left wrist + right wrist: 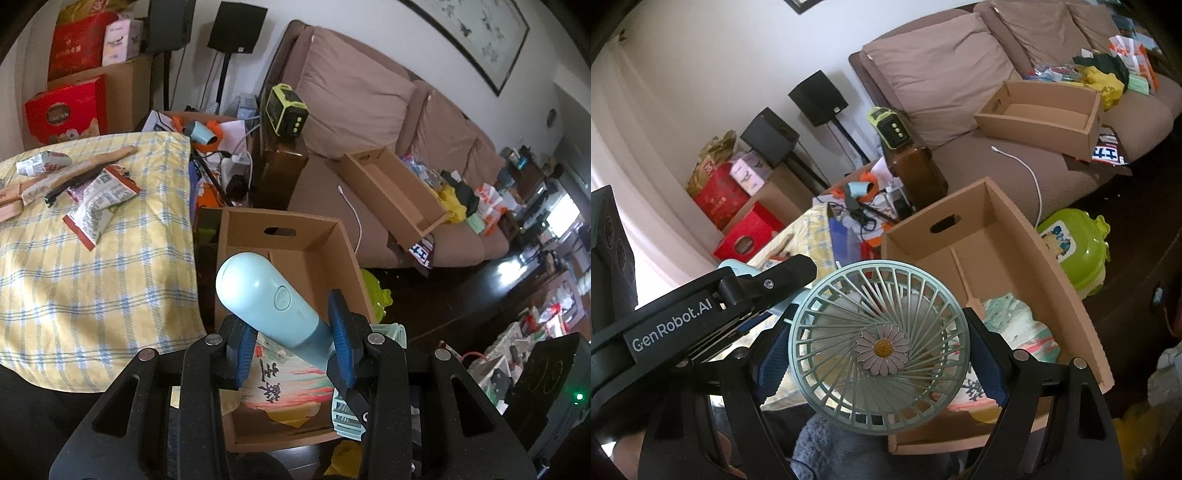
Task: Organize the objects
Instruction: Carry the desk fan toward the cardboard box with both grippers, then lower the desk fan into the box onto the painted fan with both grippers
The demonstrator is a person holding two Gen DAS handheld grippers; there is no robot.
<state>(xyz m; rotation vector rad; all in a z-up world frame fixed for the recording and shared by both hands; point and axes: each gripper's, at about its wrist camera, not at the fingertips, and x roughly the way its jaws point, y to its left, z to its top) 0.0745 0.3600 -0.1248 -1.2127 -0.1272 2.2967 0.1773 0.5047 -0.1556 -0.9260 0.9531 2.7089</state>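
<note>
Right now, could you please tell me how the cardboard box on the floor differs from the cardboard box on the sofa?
The cardboard box on the floor already holds printed packets at its near end; the cardboard box on the sofa looks empty. The floor box has a low divider strip inside; no divider shows in the sofa box. The floor box stands beside the green container, the sofa box near a white cable. Both are plain brown, open-topped, with a handle slot.

Left tongs (293, 343): black frame arms, slotted cut-outs, silver round screws at the pivots.
Left pads (341, 328): blue, ribbed.
Right tongs (882, 356): same black frame, silver screws.
Right pads (988, 363): dark blue, textured.
Marking: white "GenRobot.AI" lettering on black body.
</note>
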